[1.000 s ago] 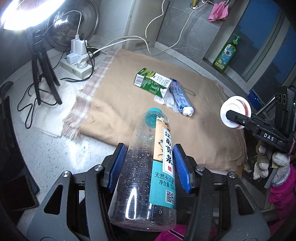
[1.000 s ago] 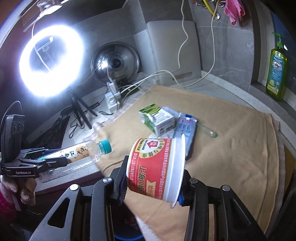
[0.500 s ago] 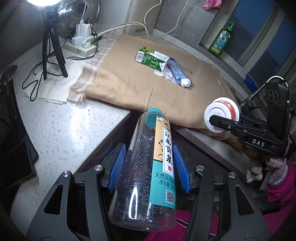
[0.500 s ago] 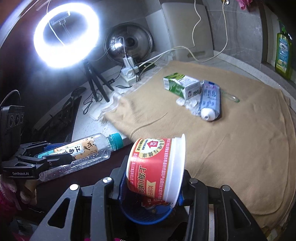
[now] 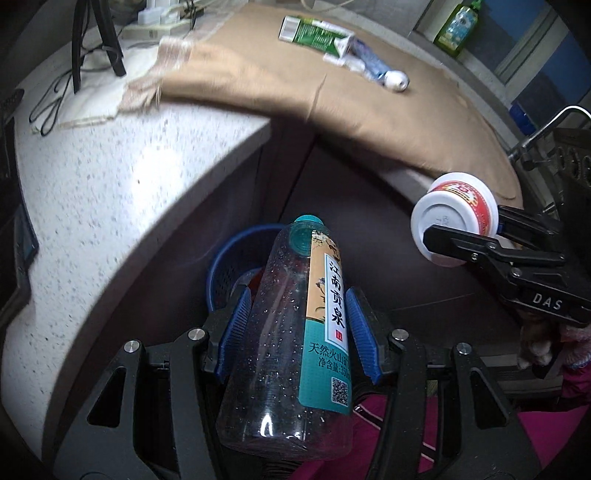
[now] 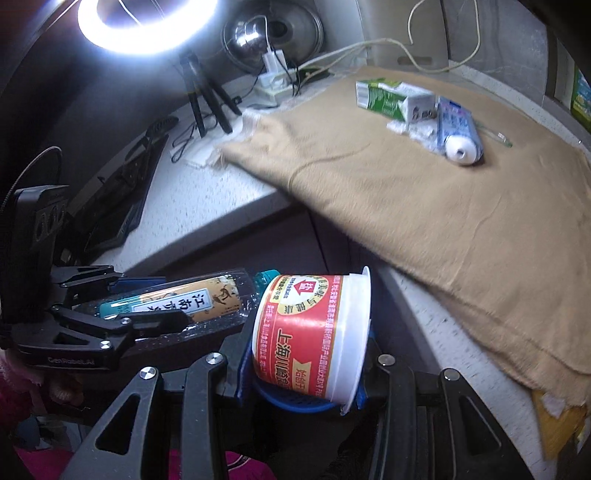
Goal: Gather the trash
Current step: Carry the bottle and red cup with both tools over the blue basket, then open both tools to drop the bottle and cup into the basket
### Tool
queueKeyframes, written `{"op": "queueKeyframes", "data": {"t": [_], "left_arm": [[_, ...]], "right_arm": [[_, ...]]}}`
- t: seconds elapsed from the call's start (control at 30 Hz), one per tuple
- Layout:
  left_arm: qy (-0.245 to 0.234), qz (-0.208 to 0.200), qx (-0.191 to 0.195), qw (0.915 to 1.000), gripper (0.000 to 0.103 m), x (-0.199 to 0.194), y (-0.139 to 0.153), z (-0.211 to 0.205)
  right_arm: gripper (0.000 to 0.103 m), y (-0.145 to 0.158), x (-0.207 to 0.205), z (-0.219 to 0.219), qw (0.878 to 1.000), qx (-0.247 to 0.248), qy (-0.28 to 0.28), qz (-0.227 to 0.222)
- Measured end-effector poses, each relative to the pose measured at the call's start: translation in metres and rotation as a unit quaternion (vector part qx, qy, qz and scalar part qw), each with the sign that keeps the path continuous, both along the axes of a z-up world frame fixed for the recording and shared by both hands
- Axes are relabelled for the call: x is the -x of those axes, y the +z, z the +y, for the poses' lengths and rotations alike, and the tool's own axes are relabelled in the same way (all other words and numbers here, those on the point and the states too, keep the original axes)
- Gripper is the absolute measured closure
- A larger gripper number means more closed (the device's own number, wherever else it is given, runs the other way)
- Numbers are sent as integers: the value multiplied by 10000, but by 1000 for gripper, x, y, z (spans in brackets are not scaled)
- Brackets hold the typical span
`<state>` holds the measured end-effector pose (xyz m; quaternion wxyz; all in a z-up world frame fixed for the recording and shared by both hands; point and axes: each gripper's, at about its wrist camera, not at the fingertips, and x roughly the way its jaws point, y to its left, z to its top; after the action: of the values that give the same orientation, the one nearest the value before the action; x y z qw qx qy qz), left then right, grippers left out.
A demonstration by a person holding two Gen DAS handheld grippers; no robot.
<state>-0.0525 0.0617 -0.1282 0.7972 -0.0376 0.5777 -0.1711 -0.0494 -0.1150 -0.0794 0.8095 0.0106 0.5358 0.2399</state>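
Observation:
My left gripper (image 5: pixel 297 334) is shut on a clear plastic water bottle (image 5: pixel 291 339) with a teal cap and teal label, cap pointing away. Below it, beside the counter's front, stands a blue mesh basket (image 5: pixel 229 266) with something red inside. My right gripper (image 6: pixel 301 363) is shut on a red and white paper cup (image 6: pixel 310 332) lying sideways between the blue pads; the basket's rim (image 6: pixel 291 402) shows just under it. In the right wrist view the left gripper (image 6: pixel 110 321) holds the bottle (image 6: pixel 184 299) at left. On the tan cloth lie a green carton (image 6: pixel 388 98) and a toothpaste tube (image 6: pixel 458 129).
White speckled counter (image 5: pixel 110 192) curves at left, its dark cabinet front (image 5: pixel 332 206) behind the basket. A ring light (image 6: pixel 147 26) on a tripod, power strip with cables, metal pot lid and a green soap bottle (image 5: pixel 456 26) stand at the back. A pink sleeve shows low.
Both grippers have dropped off the counter's edge and tilted down, still gripping the bottle and the cup. The blue basket has come into view beneath them; the cloth and remaining trash have slid farther away.

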Motion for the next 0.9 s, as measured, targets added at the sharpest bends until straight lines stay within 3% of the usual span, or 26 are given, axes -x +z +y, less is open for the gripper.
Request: {"op": "queueKeyframes", "data": {"t": [0.4,0.9], "left_arm": [[225,593,-201,9978,49,-8,-61,0],[246,621,-473,9966,48,-13,-78,-13]], "right_arm": [[61,-63,-4,14,9983,407,79,410],[60,-86,-20,33,9971,579,185,463]]}}
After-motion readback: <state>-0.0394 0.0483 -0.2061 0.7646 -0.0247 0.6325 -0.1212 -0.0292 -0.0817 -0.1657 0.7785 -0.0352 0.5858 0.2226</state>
